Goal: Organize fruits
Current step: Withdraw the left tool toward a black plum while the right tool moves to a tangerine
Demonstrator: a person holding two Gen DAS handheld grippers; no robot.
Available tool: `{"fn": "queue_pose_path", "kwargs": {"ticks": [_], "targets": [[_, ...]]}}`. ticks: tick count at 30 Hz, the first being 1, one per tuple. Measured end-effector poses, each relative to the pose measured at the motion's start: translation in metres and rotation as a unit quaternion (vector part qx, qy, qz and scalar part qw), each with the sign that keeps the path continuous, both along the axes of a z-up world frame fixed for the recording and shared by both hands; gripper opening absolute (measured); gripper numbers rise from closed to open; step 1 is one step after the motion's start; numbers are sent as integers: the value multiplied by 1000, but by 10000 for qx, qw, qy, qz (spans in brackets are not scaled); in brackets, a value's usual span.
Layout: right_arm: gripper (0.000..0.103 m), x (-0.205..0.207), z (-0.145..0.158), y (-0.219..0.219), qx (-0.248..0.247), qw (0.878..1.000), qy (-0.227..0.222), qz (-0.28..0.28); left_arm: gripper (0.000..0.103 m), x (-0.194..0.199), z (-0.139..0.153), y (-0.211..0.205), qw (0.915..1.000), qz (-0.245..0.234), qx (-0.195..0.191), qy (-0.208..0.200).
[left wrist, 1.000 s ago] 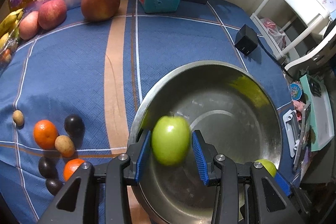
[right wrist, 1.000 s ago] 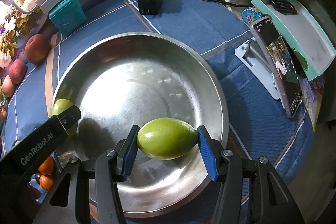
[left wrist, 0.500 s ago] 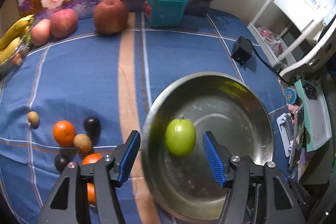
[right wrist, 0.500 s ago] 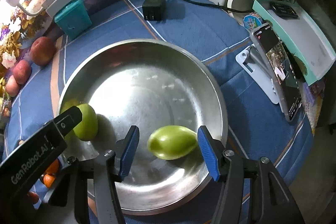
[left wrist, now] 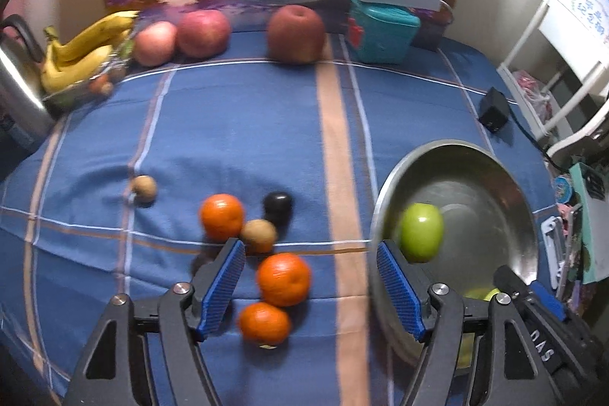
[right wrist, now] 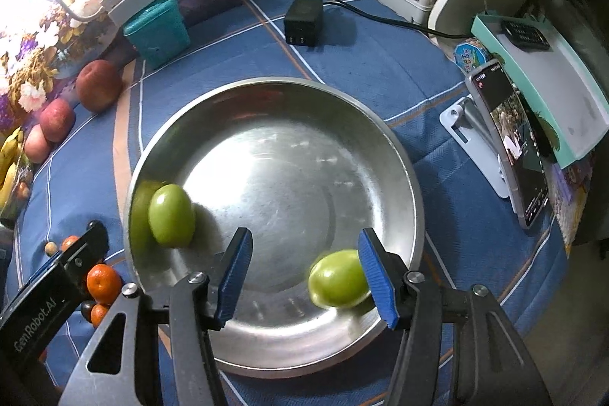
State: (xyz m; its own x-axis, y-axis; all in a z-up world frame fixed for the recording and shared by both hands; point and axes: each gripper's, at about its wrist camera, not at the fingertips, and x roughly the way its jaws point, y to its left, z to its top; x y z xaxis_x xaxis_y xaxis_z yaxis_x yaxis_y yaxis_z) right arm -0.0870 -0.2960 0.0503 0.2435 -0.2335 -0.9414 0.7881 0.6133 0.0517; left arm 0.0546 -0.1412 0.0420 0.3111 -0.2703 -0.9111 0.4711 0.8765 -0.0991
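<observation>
Fruit lies in two groups on the blue striped cloth [left wrist: 243, 124] that covers the bench. Inside the steel bowl [right wrist: 342, 109], one green apple [right wrist: 170, 215] rests against the wall at nine o'clock, and a second green fruit [right wrist: 337, 278] lies near the rim at five o'clock, just beside the right pad of the right tool [right wrist: 310, 276] but not gripped; that tool stands about half open over the bowl with nothing held. In the left wrist view, the left tool [left wrist: 310, 286] has just been opening its jaws and now stands wide and empty above the cloth, the bowl at its three o'clock. Between its pads sit two oranges [left wrist: 283, 278], with a third orange [left wrist: 221, 215], a brown kiwi [left wrist: 259, 235] and a dark plum [left wrist: 278, 207] around twelve o'clock of them, and a lone kiwi [left wrist: 144, 188] farther off at ten o'clock. Along the far edge stand three red apples [left wrist: 296, 34], bananas [left wrist: 82, 52] at the left, and a teal box [left wrist: 382, 34].
</observation>
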Motion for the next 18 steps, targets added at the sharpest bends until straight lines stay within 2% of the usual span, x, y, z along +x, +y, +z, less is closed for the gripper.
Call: {"fn": "queue_pose_path", "kwargs": {"ticks": [9,13,14,15,16,18], "targets": [[59,7,8,13,-67,9997,-47,221,79,-1,-4,26,9997,250,16,55],[59,10,9,16,-101,9995,-33,286,101,-1,-9,28,9993,326,171,-45],[62,11,8,16,-98,9995,-37,300,103,-1,-9,28,9992,336,216,-101],[74,11,7,16,-101,9995,-39,306,103,-1,-9,28,9990,348,244,-136],[80,11,7,16,-117,9994,-30,311,103,-1,-10,28,9989,360,266,-167],[81,12,5,17,-156,9993,17,352,103,0,-11,29,9986,387,295,-210]]}}
